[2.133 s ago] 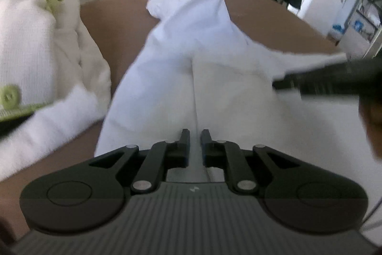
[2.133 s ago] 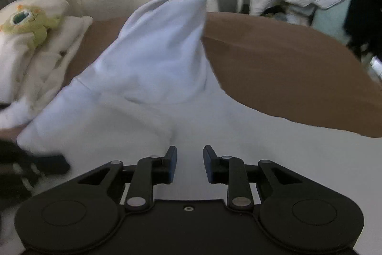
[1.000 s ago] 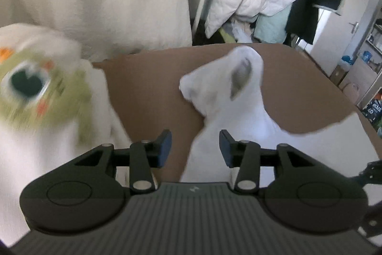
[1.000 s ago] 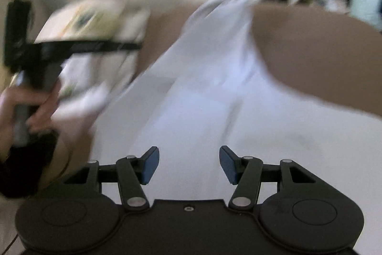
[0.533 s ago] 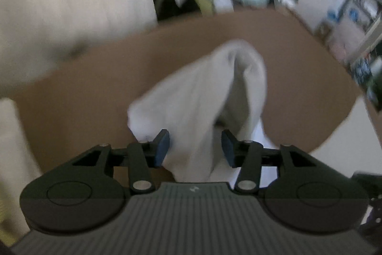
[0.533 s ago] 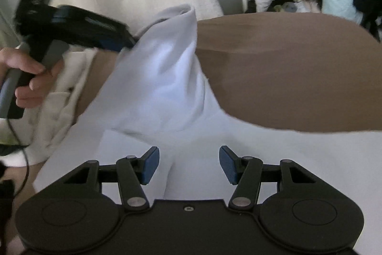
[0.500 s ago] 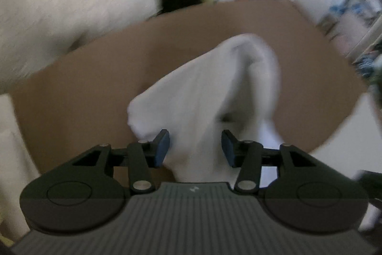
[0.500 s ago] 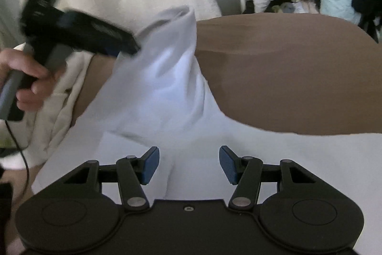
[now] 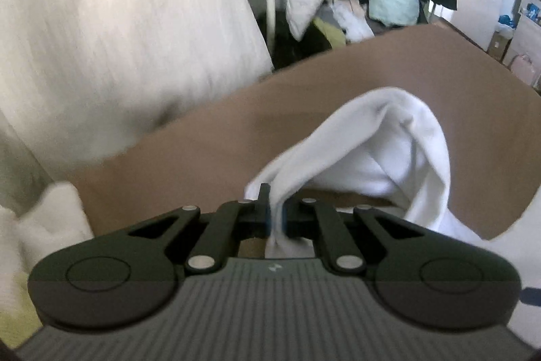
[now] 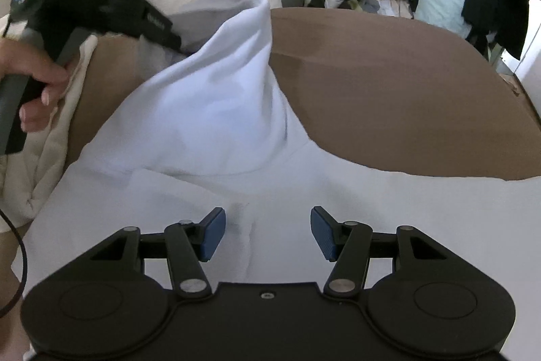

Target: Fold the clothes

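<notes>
My left gripper [image 9: 274, 219] pinches the hood [image 9: 389, 137] edge at lower centre, lifting it off the brown counter [image 10: 389, 83] so it can fold over. My right gripper [image 10: 267, 234] hovers with fingers wide above the hoodie [image 10: 304, 202], ready to pin it.

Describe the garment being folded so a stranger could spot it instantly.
Find the brown table in front of the pale curtain. The white garment is spread over its near side, one end lifted into a peak by the left gripper. Unlike the cream, textured clothes heaped at the table's left, it is smooth and plain.
</notes>
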